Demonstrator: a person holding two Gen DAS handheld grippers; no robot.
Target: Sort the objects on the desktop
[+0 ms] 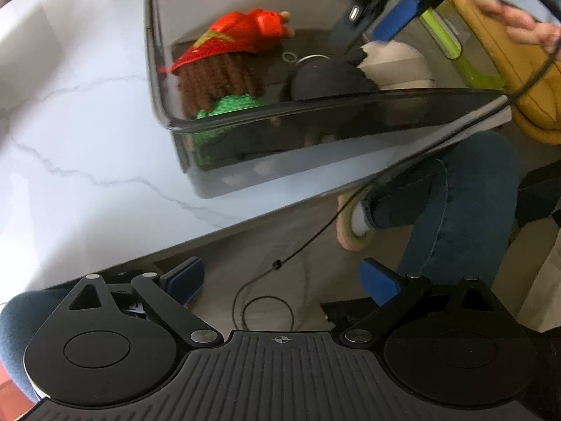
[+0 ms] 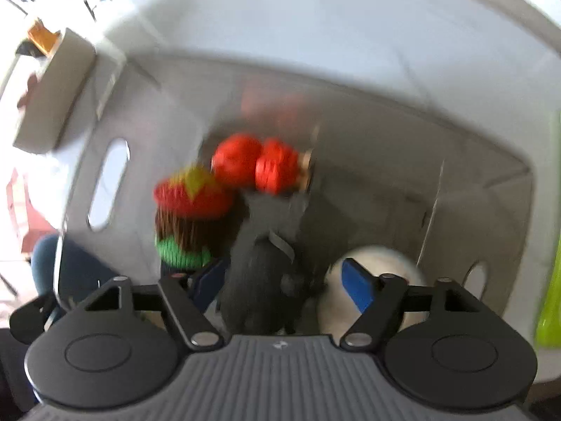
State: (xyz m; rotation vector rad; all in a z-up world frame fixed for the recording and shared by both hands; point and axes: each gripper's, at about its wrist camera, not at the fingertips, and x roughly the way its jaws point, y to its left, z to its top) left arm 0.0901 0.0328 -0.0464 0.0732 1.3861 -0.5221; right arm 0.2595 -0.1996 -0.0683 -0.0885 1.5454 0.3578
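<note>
Left gripper (image 1: 282, 280) sat idle with jaws wide and nothing between them, off the near edge of the white marble table (image 1: 70, 140), over floor and a loose cable. Going left to right in the left wrist view: bare tabletop, then the smoky clear bin (image 1: 315, 105) near the table edge. Inside it, from the left, lay a knitted doll (image 1: 221, 73) with red hat, brown hair and green body, a red toy (image 1: 259, 28) behind it, a dark grey soft item (image 1: 326, 79) with a metal ring, then a cream-white round item (image 1: 396, 66). Right gripper (image 2: 284, 280) hung above the bin, pointing down, jaws apart; the right wrist view was blurred, but the grey soft item (image 2: 266, 280) showed below and between the blue pads (image 2: 357, 287) without them pressing on it, so judged released. Step in hand: drop-off into the bin looked finished. A lime-green object (image 1: 445, 31) lay beyond the bin's right side. Next move likely calls for clearing the rim and picking another loose object, possibly that green one.
</note>
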